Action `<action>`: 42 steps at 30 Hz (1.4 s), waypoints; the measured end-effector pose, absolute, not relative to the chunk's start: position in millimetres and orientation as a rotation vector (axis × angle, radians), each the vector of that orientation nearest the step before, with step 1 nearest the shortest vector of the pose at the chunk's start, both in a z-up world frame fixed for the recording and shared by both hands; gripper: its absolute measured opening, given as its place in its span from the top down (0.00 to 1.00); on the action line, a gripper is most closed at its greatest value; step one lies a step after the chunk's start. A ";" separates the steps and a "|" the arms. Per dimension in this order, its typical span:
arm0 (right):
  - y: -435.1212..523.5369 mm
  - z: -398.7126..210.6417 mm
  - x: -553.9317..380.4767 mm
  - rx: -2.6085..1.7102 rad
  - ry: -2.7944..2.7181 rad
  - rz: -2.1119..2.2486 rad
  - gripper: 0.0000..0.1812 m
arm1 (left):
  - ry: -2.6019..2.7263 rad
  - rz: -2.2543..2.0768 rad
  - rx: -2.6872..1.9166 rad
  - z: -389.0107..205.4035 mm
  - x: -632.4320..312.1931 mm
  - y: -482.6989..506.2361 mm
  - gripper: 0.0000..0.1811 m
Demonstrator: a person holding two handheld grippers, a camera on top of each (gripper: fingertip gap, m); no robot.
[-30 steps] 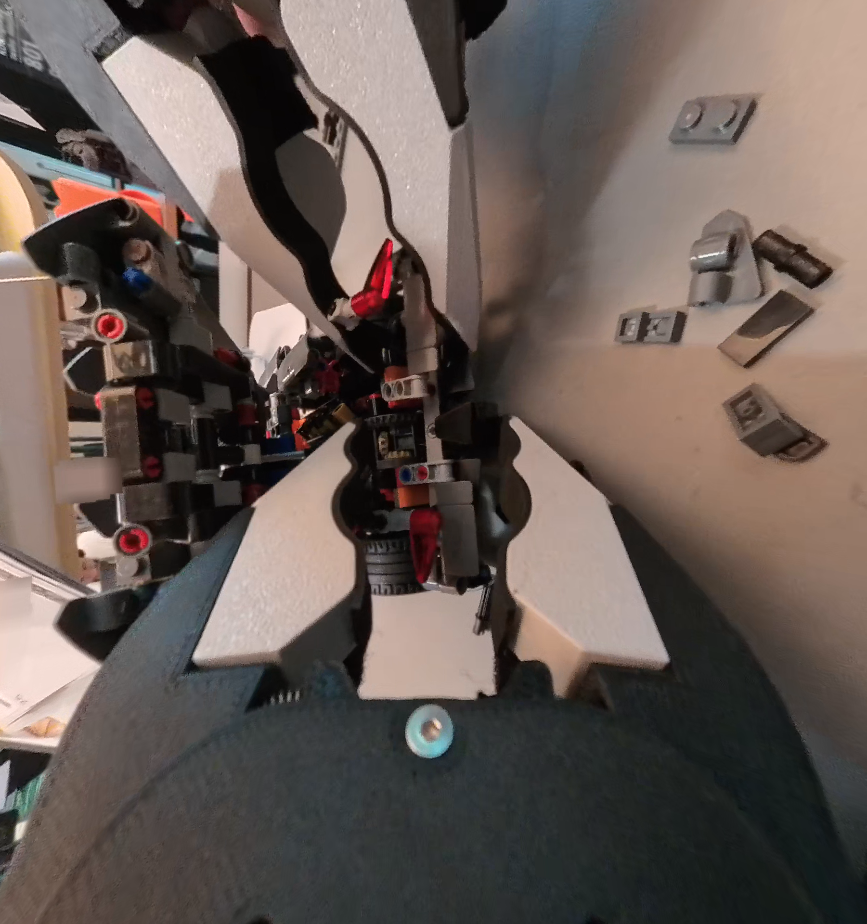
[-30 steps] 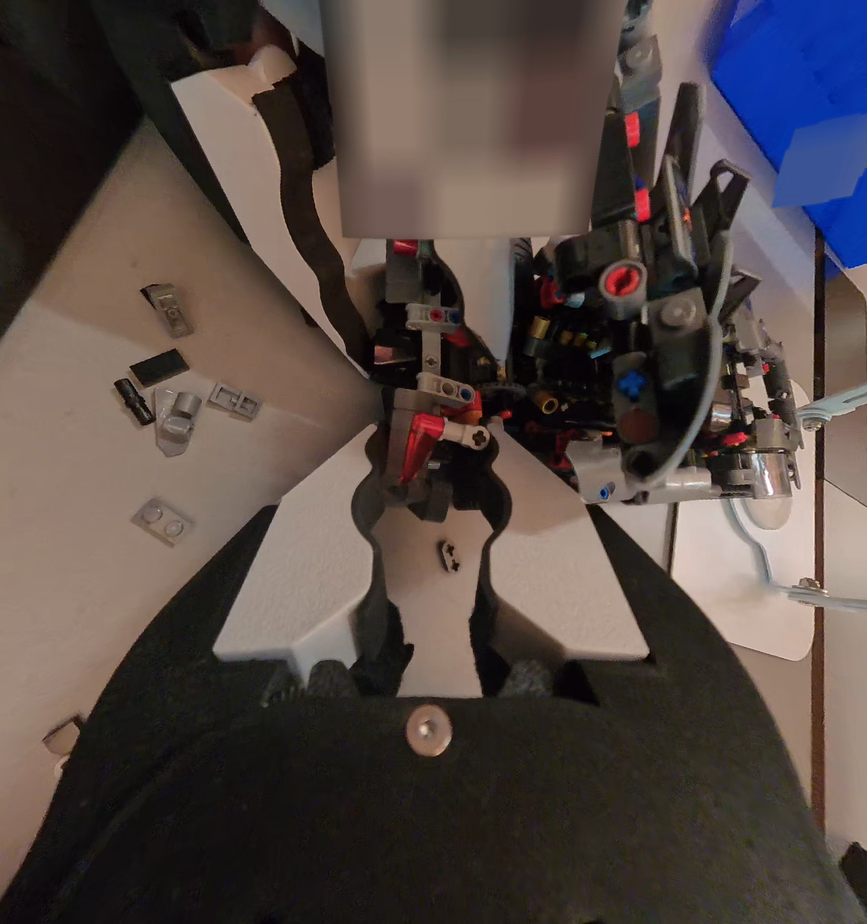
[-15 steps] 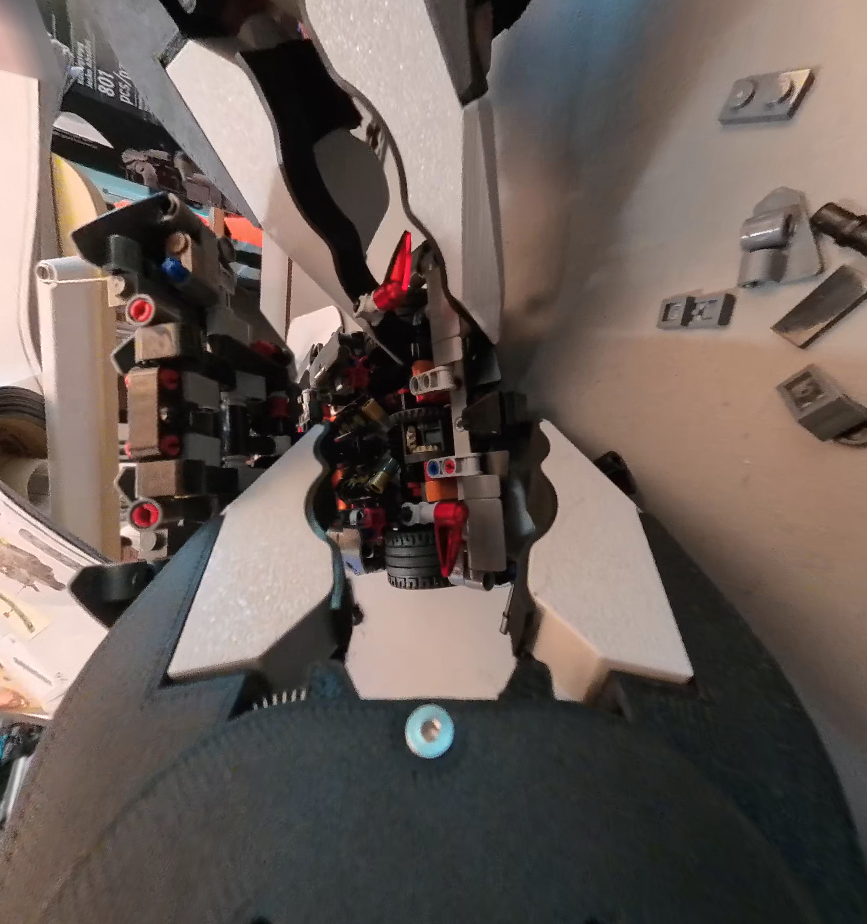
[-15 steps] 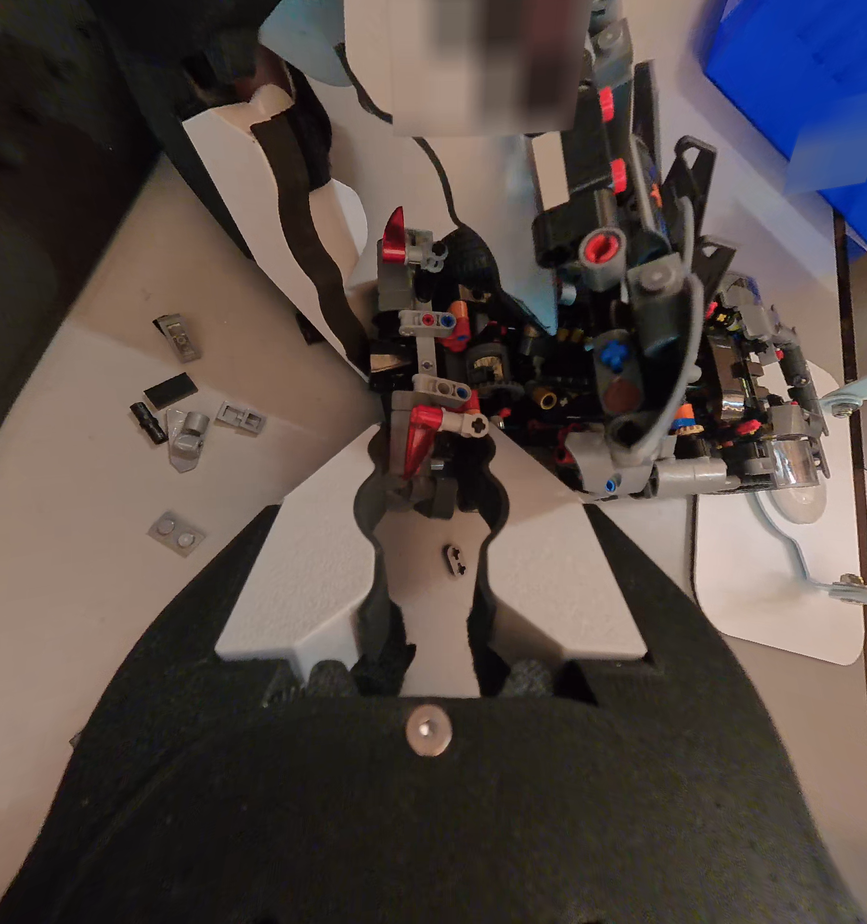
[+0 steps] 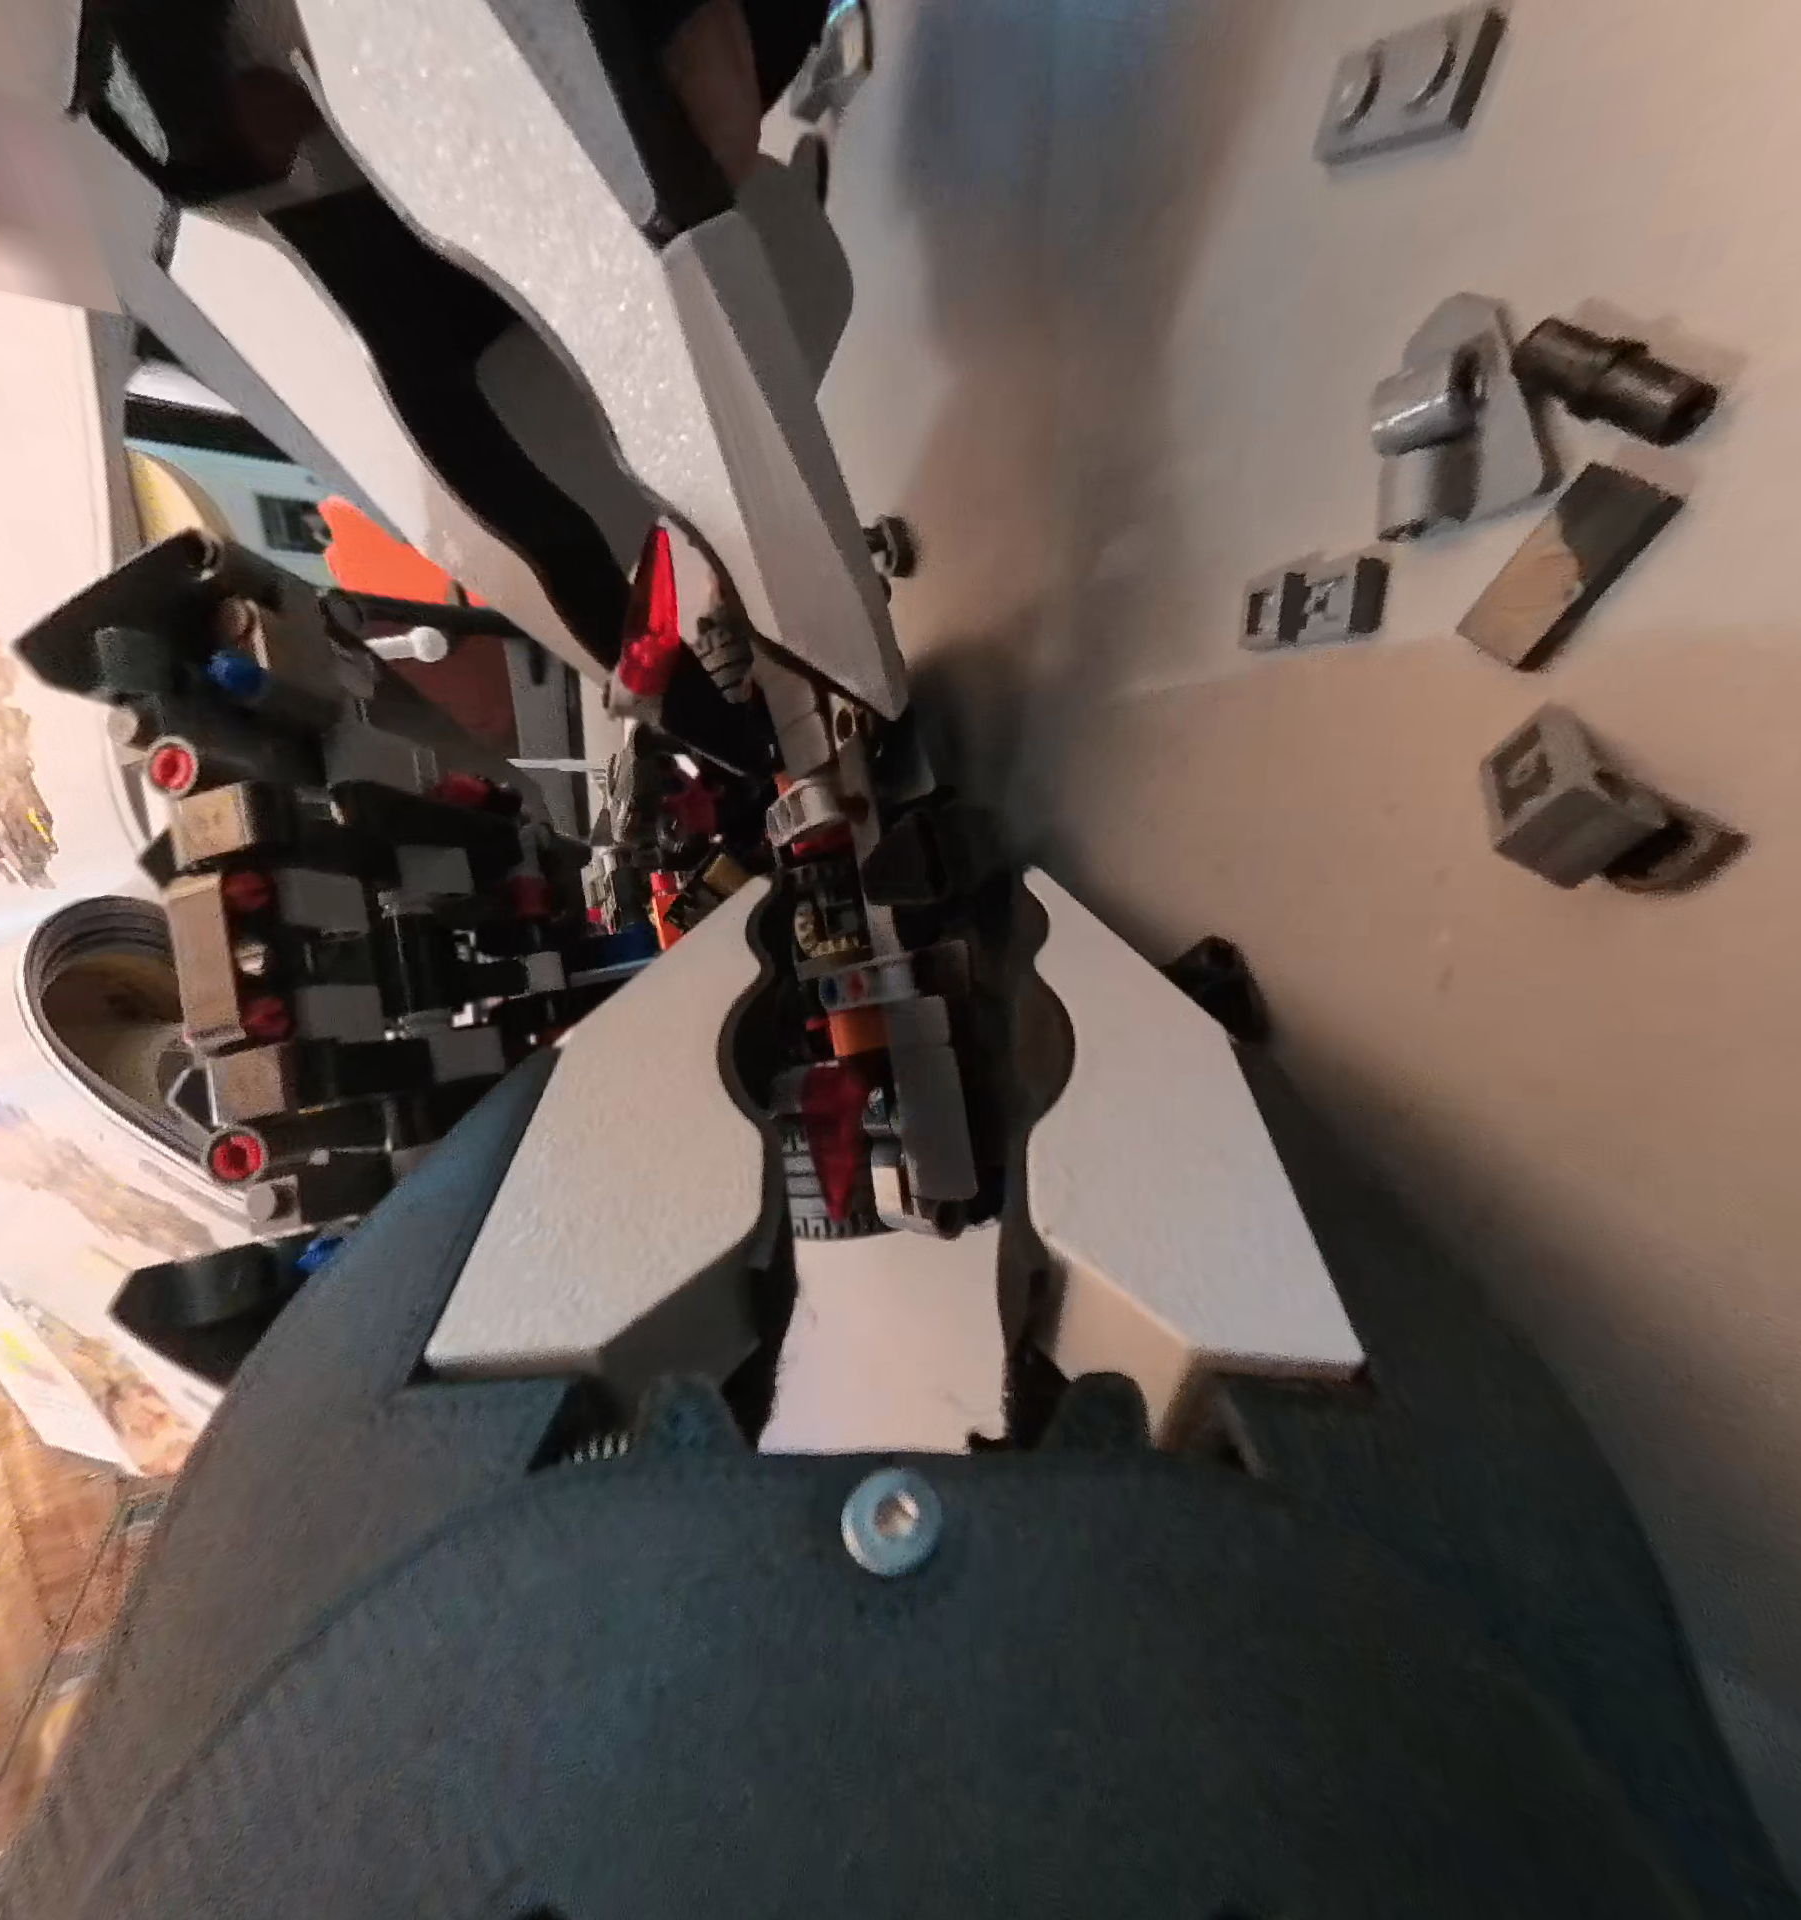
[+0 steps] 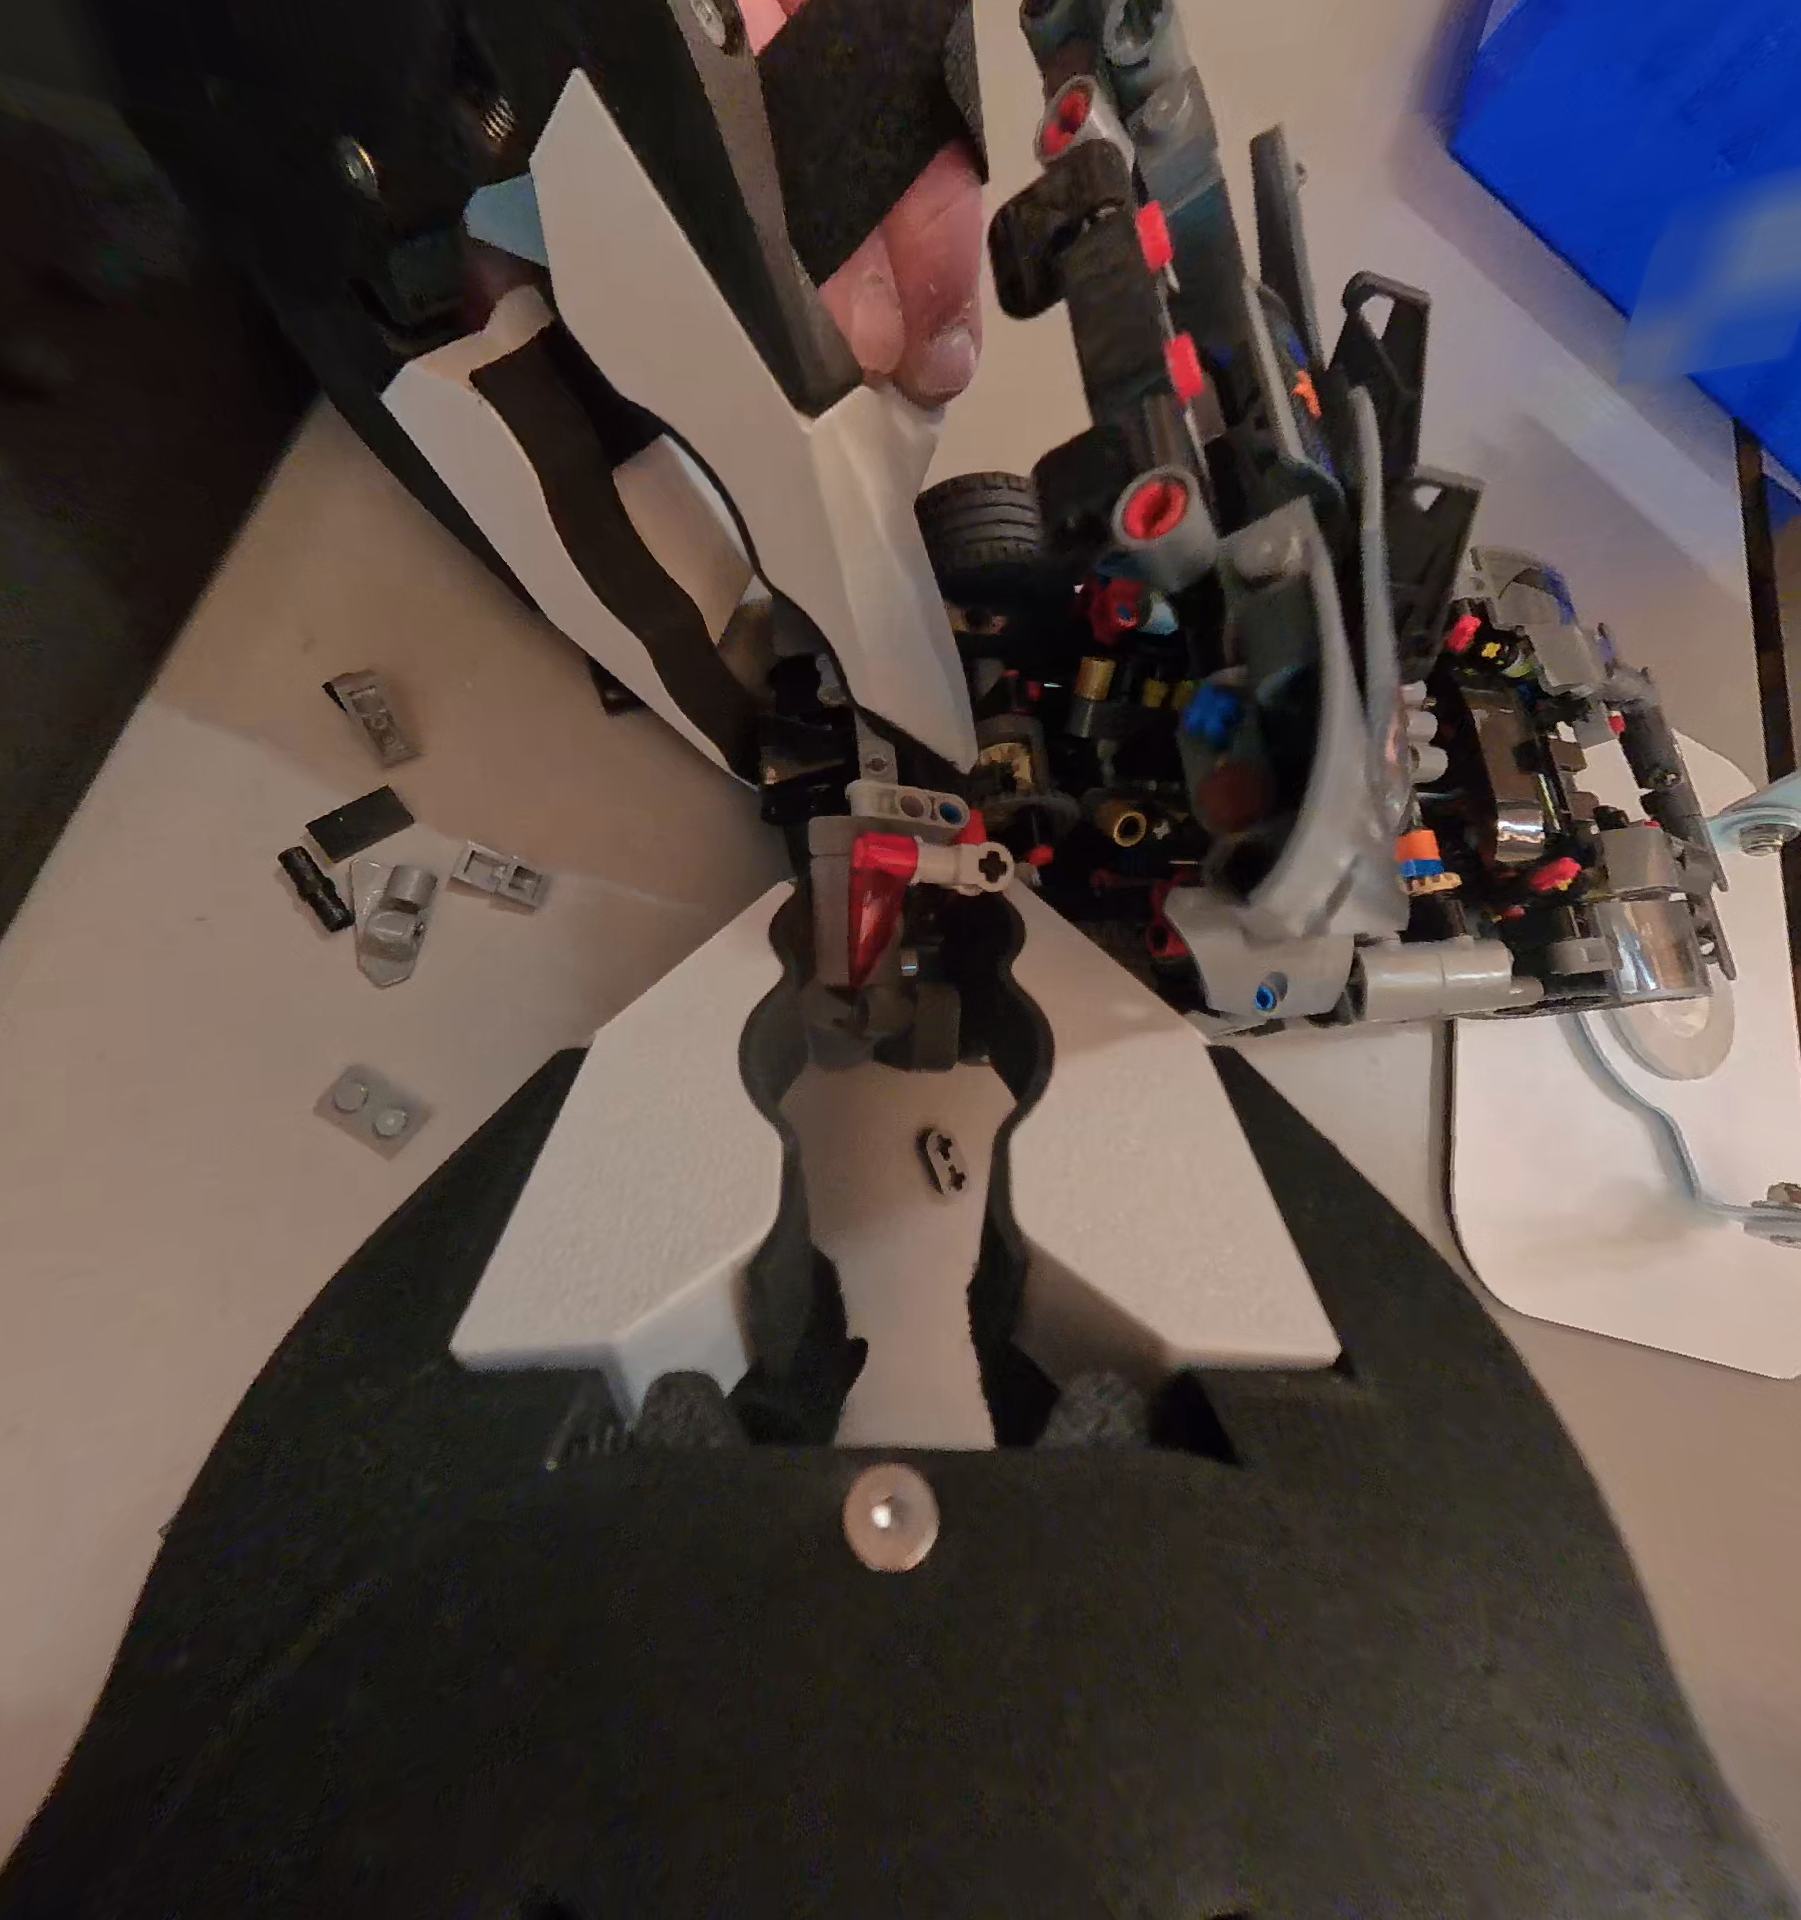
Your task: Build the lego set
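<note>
Loose pieces (image 6: pixel 387 862): small grey and black parts lie scattered on the table (image 6: pixel 148 1195), left of the model and well apart from both tools.
Left gripper (image 5: pixel 891 1039): its jaws are pressed onto the model's end, by a red cone and a tyre.
Right gripper (image 6: pixel 901 966): its jaws pinch the opposite end of the same section, round a grey part with a red cone.
Lego model (image 6: pixel 1291 727): a dark, half-built vehicle, tipped on its side over the table between the tools.
Step in hand: likely steadying or pressing this end section, not fetching a piece.
Next move: probably an even squeeze from both sides, then reaching for a loose piece.
</note>
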State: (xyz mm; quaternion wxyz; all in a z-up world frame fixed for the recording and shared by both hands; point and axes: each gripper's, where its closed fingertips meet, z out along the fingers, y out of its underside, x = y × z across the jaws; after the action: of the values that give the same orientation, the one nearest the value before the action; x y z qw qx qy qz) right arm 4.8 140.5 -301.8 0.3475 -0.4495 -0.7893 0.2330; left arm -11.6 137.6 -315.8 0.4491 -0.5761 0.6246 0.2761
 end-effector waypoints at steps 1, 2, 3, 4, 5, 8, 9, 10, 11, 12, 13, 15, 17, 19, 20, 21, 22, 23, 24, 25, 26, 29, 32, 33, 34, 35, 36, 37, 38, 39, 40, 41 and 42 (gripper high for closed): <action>140.7 -302.3 5.1 -1.164 -2.049 0.601 0.84 | 1.548 0.685 -1.428 -316.0 -11.3 137.8 0.79; 140.9 -302.4 5.2 -1.161 -2.050 0.596 0.84 | 1.547 0.682 -1.436 -316.1 -11.2 138.0 0.79; 141.0 -302.5 5.4 -1.159 -2.052 0.592 0.84 | 1.544 0.681 -1.441 -316.2 -11.2 137.9 0.79; 141.1 -302.4 5.6 -1.156 -2.056 0.587 0.83 | 1.545 0.682 -1.441 -316.1 -11.2 137.7 0.80; 141.4 -302.1 5.9 -1.148 -2.059 0.579 0.83 | 1.547 0.678 -1.442 -316.0 -11.5 137.6 0.80; 142.6 -297.8 7.5 -1.124 -2.061 0.549 0.81 | 1.541 0.657 -1.454 -315.1 -11.8 137.2 0.80; 142.4 -296.1 7.9 -1.114 -2.063 0.541 0.80 | 1.542 0.657 -1.451 -314.9 -11.6 137.2 0.80; 141.5 -294.2 8.1 -1.099 -2.065 0.534 0.80 | 1.542 0.654 -1.452 -315.0 -11.4 137.1 0.80; 139.6 -292.0 8.1 -1.081 -2.067 0.532 0.79 | 1.541 0.649 -1.455 -315.1 -11.4 137.0 0.80; 137.1 -290.5 7.9 -1.066 -2.071 0.532 0.79 | 1.539 0.644 -1.459 -314.7 -11.5 137.0 0.80; 134.8 -290.0 7.2 -1.058 -2.077 0.531 0.77 | 1.537 0.637 -1.462 -314.0 -11.5 136.8 0.80; 133.8 -291.0 4.2 -1.055 -2.072 0.517 0.77 | 1.542 0.619 -1.471 -314.7 -11.0 135.5 0.82; 134.7 -292.5 1.5 -1.069 -2.067 0.510 0.79 | 1.547 0.617 -1.467 -315.5 -11.0 135.5 0.82; 137.1 -292.5 -1.2 -1.089 -2.057 0.500 0.80 | 1.548 0.613 -1.466 -315.6 -11.1 135.6 0.82; 137.0 -293.0 -2.4 -1.097 -2.058 0.501 0.80 | 1.551 0.616 -1.462 -315.5 -11.4 135.6 0.82; 136.8 -293.0 -3.4 -1.104 -2.057 0.506 0.80 | 1.550 0.618 -1.461 -315.6 -11.9 135.9 0.82; 136.7 -293.2 -4.1 -1.116 -2.057 0.514 0.80 | 1.550 0.618 -1.459 -315.5 -12.2 136.0 0.82; 136.4 -293.6 -4.1 -1.130 -2.062 0.523 0.82 | 1.552 0.620 -1.456 -315.4 -12.4 136.0 0.82; 135.9 -293.3 -3.8 -1.137 -2.067 0.532 0.82 | 1.551 0.620 -1.454 -315.3 -12.5 136.1 0.82; 135.6 -293.0 -3.4 -1.135 -2.073 0.536 0.82 | 1.547 0.616 -1.454 -314.9 -12.2 136.0 0.82; 135.7 -293.4 -2.6 -1.118 -2.081 0.523 0.82 | 1.547 0.617 -1.454 -315.1 -12.1 135.9 0.82; 135.4 -295.6 -0.7 -1.054 -2.100 0.427 0.81 | 1.542 0.614 -1.454 -315.3 -12.0 135.3 0.82; 138.8 -294.7 2.5 -0.990 -2.105 0.272 0.79 | 1.533 0.598 -1.460 -314.4 -12.1 135.1 0.82; 138.3 -293.4 2.6 -0.977 -2.100 0.243 0.79 | 1.530 0.593 -1.462 -314.0 -12.2 135.3 0.82; 137.5 -292.5 2.9 -0.957 -2.098 0.207 0.79 | 1.529 0.590 -1.465 -313.9 -12.2 135.4 0.82; 137.5 -291.5 3.3 -0.930 -2.097 0.158 0.79 | 1.529 0.588 -1.465 -313.8 -12.0 135.3 0.82; 137.1 -291.0 4.2 -0.906 -2.099 0.113 0.79 | 1.529 0.587 -1.464 -313.7 -12.0 135.3 0.82; 136.0 -290.5 5.1 -0.888 -2.100 0.077 0.79 | 1.529 0.586 -1.462 -313.5 -12.0 135.3 0.83; 135.1 -290.4 6.4 -0.866 -2.104 0.035 0.80 | 1.528 0.584 -1.463 -313.3 -12.1 135.3 0.83; 133.9 -291.2 8.2 -0.839 -2.115 -0.019 0.80 | 1.526 0.580 -1.465 -313.4 -11.9 135.3 0.83; 129.7 -291.1 8.8 -0.816 -2.120 -0.041 0.81 | 1.526 0.580 -1.465 -313.4 -11.9 135.4 0.83; 120.7 -289.9 6.8 -0.805 -2.118 -0.008 0.82 | 1.524 0.576 -1.466 -313.3 -11.9 135.4 0.83; 112.0 -289.6 4.2 -0.798 -2.119 0.020 0.84 | 1.523 0.572 -1.468 -313.3 -11.8 135.5 0.83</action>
State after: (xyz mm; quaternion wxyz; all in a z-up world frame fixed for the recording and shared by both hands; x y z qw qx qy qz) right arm 4.2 112.0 -289.6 0.4247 -0.3189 -0.8473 0.0079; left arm -11.8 135.5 -313.3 0.4576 -0.5957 0.6180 0.2320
